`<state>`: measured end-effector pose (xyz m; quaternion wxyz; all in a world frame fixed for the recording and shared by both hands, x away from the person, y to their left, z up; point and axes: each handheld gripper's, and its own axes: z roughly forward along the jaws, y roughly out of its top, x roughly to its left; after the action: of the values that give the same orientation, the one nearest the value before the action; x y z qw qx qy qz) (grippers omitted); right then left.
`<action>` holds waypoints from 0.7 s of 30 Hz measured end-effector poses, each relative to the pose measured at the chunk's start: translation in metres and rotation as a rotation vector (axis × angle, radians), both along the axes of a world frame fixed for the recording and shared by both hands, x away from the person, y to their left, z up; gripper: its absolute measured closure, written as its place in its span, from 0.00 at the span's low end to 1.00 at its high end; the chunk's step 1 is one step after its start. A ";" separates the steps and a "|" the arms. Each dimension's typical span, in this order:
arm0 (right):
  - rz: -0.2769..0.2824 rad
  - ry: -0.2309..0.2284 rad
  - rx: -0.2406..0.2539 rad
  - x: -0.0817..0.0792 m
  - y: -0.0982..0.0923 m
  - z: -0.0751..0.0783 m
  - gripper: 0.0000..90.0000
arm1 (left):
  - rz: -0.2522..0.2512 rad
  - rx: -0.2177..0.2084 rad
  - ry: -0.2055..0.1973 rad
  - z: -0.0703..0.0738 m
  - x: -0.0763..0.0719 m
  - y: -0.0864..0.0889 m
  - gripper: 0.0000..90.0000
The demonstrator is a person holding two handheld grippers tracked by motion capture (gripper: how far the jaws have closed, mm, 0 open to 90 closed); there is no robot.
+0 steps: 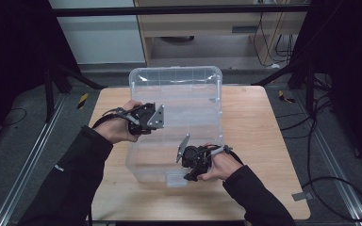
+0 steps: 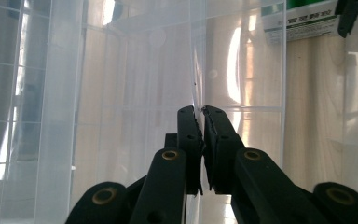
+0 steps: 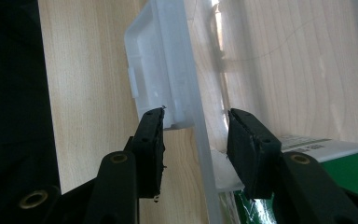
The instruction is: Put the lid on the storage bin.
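Note:
A large clear plastic box (image 1: 193, 99) stands on the wooden table (image 1: 254, 141). My left gripper (image 1: 147, 125) is at its left side. In the left gripper view the jaws (image 2: 199, 112) stand almost together, with a thin clear wall (image 2: 193, 70) pinched between the pads. At the box's near end, my right gripper (image 1: 188, 175) straddles the rim: one pad sits outside against the moulded handle (image 3: 156, 70) and the other inside, so the gripper (image 3: 196, 116) is shut on that wall. A green and white packet (image 3: 335, 158) lies inside the box, and its label (image 2: 303, 18) shows through the plastic.
Bare tabletop lies to the right of the box and along the near edge. Black frame bars, floor rails (image 1: 28, 155) and loose cables (image 1: 320, 141) surround the table. A wooden cabinet (image 1: 207, 28) stands beyond the far edge.

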<state>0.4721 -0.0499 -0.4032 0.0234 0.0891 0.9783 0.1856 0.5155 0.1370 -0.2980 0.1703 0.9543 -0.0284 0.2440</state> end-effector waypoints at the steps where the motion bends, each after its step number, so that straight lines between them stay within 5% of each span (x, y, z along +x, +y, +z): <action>1: 0.002 0.000 0.003 0.000 0.000 0.000 0.63 | -0.001 -0.005 0.004 -0.001 -0.001 0.000 0.95; 21: 0.002 -0.032 0.021 -0.005 -0.003 0.000 0.61 | -0.020 0.000 0.047 -0.008 -0.021 0.003 0.94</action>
<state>0.4670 -0.0531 -0.4034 0.0379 0.0856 0.9758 0.1974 0.4947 0.1401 -0.3059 0.1732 0.9594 -0.0340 0.2200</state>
